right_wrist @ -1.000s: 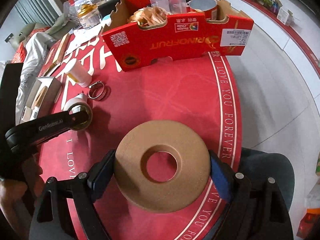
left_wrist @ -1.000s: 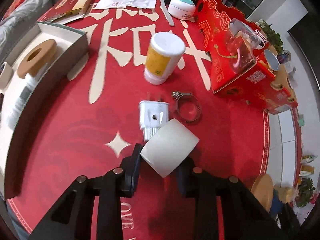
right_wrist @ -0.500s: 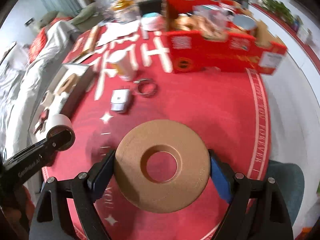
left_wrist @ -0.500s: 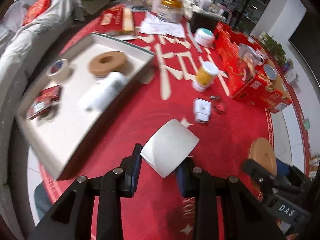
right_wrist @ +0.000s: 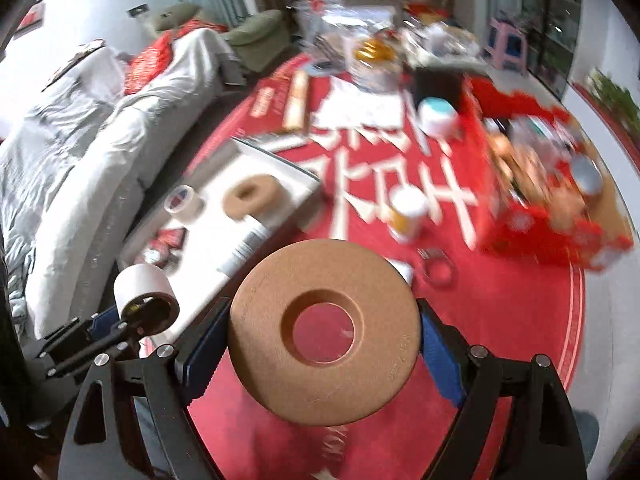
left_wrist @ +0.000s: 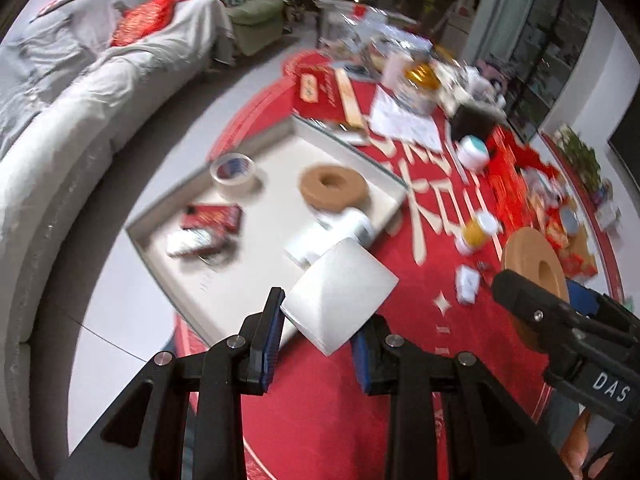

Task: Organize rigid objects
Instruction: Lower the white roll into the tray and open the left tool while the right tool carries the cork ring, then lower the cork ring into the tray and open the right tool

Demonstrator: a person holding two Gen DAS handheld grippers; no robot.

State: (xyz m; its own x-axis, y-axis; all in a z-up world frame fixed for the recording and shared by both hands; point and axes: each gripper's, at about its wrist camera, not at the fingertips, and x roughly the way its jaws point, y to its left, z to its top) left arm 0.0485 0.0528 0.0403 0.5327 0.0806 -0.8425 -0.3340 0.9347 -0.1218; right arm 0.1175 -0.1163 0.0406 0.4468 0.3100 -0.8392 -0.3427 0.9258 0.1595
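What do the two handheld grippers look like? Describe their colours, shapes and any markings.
Both are black angular frames with silver bolt heads at the joints and blue pads lining the two fingers. This holds for the left gripper and the right gripper. The right one's body bears white letters "DAS". No cables or sleeves are visible.

Far desk (left_wrist: 420,68): clutter smeared by motion blur, items unreadable.
Red box (right_wrist: 536,208): contents blurred, cannot be told apart.
Tray (left_wrist: 256,280): near corner hidden behind the white roll (left_wrist: 340,300) and left tongs (left_wrist: 316,340).
Red packet (left_wrist: 212,216): print blurred, illegible.
White tube (left_wrist: 336,232): lower end covered by the white roll.
Brown ring (left_wrist: 532,264): lower part hidden by the right tongs (right_wrist: 324,340).
Clamp (right_wrist: 438,266): blurred, shape unclear.
Sofa (right_wrist: 80,128): cut off at the left edge.
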